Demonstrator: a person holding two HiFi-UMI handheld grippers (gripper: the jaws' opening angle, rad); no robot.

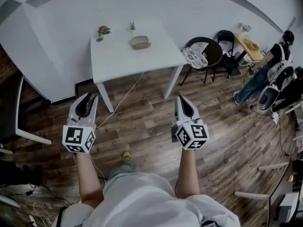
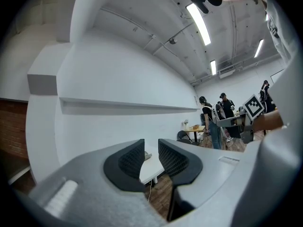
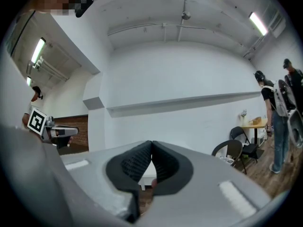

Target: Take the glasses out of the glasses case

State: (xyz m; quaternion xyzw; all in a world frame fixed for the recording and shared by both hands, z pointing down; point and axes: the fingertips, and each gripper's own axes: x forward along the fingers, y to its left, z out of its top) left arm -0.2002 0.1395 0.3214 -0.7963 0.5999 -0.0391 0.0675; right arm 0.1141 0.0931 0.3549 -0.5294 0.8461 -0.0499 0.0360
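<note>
Standing well apart from the surface (image 1: 118,63), they should step closer first; left gripper (image 1: 87,98) has fingers slightly spread, right gripper (image 1: 182,101) pressed together, both empty; glasses case (image 1: 140,42) looks shut, perhaps.

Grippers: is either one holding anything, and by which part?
Nothing is held. The left gripper is open and empty, the right gripper shut on nothing. The beige oval glasses case lies on the white square table, away from both.
</note>
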